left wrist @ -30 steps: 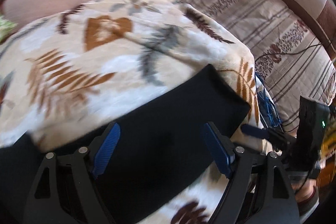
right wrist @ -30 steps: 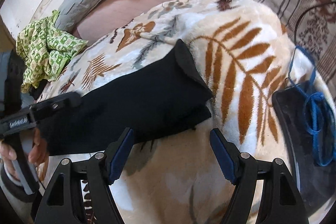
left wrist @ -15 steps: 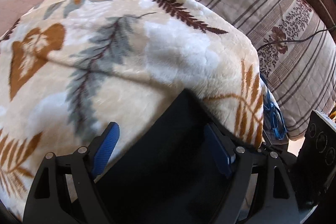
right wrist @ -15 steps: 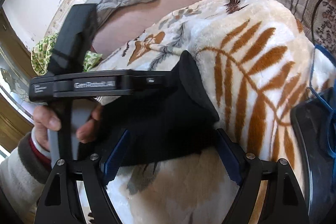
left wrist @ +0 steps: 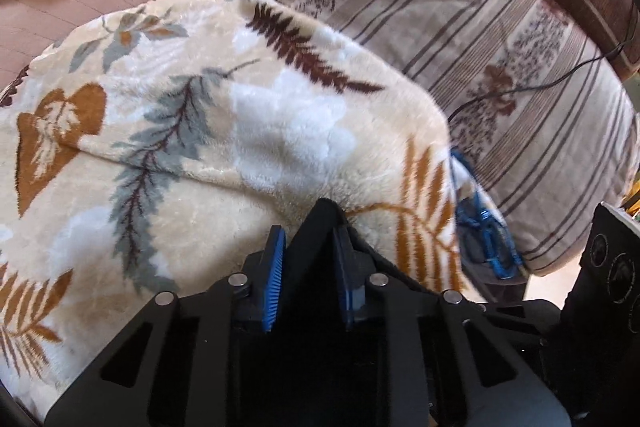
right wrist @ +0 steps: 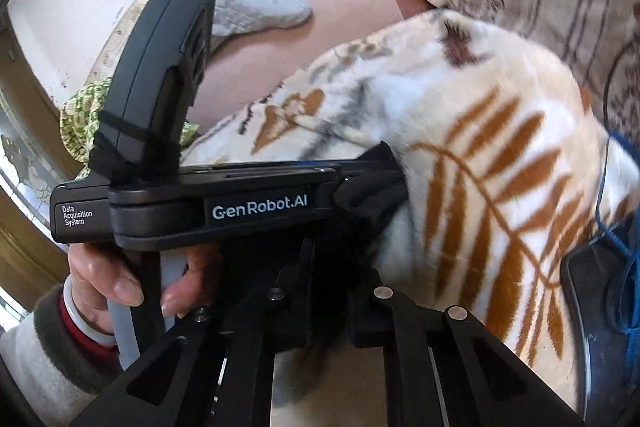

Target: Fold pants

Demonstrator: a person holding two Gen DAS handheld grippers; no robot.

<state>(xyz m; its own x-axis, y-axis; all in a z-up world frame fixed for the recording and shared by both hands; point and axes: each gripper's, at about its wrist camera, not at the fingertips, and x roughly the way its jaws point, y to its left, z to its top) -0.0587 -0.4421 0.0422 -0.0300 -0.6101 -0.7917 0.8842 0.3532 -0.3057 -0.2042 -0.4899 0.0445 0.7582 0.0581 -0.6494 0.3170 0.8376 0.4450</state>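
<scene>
Leaf-print blanket [left wrist: 224, 131] underlies both grippers clenched on black pants [left wrist: 320, 227]; left gripper [right wrist: 360, 195] reads "GenRobot.AI".

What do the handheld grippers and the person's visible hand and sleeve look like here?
Both grippers are black angular frames with silver pivot pins. The left gripper has blue ribbed pads; its side reads "GenRobot.AI" and "Data Acquisition System". The left hand shows a fuzzy cream sleeve with red cuff.
</scene>
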